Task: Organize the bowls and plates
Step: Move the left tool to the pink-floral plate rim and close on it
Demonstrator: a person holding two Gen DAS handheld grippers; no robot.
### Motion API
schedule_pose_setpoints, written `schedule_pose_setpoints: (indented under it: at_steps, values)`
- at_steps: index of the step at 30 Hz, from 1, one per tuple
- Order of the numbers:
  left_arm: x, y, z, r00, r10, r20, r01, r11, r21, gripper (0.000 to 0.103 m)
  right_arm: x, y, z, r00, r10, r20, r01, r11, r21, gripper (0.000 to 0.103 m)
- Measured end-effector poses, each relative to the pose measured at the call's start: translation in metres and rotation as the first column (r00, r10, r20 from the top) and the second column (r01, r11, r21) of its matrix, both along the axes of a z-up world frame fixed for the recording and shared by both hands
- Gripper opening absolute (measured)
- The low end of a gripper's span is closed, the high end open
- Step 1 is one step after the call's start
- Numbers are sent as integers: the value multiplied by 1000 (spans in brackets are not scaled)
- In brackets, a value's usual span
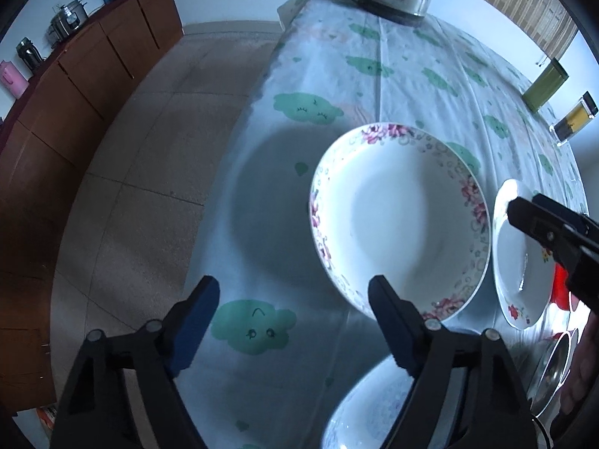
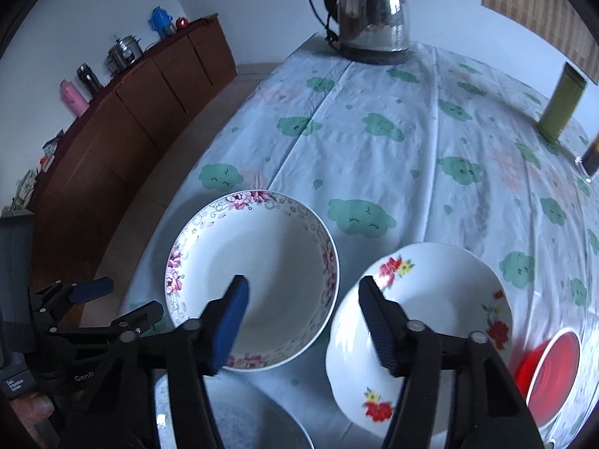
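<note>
A deep white plate with a pink flower rim [image 1: 400, 220] [image 2: 254, 262] lies on the tablecloth. To its right lies a white plate with red flowers [image 1: 516, 269] [image 2: 430, 307]. My left gripper [image 1: 295, 295] [image 2: 123, 301] hangs open over the cloth, its right finger above the pink plate's near rim. My right gripper [image 2: 303, 295] [image 1: 524, 213] is open too, astride the gap between the two plates, with one finger over each. Nothing is pressed between either pair of pads. A blue-patterned bowl [image 1: 367, 411] [image 2: 239, 422] sits nearest me, partly hidden by the fingers.
A red bowl [image 2: 554, 366] and a metal bowl [image 1: 554, 366] stand at the right. A steel kettle [image 2: 370, 15] is at the table's far end, a green canister [image 2: 561, 101] at the far right. The table's left edge [image 1: 239, 172] drops to a tiled floor beside a wooden sideboard [image 2: 142, 112].
</note>
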State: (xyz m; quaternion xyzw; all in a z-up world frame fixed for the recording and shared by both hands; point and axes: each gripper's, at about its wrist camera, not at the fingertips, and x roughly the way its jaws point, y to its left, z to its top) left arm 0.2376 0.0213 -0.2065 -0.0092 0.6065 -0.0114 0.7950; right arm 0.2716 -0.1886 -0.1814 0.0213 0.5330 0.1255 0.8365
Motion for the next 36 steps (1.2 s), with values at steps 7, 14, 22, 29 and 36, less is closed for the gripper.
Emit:
schedule_pose_setpoints:
  at_steps: [7, 14, 22, 29, 36]
  values:
    - [14, 0, -19, 998, 13, -55, -14, 1000, -23, 63, 27, 5, -28, 998, 27, -64, -27, 1000, 2, 44]
    - [22, 3, -27, 997, 19, -69, -21, 999, -30, 62, 43, 4, -46, 996, 29, -86, -31, 999, -27, 44]
    - [31, -3, -32, 996, 5, -84, -9, 999, -46, 48, 52, 6, -61, 991, 28, -128, -32, 999, -26, 35]
    - [36, -13, -33, 997, -24, -79, 19, 998, -56, 34, 55, 6, -68, 988, 27, -155, -32, 999, -31, 28]
    - [41, -26, -31, 997, -50, -53, 48, 998, -27, 18, 56, 6, -75, 984, 27, -179, -33, 999, -31, 25]
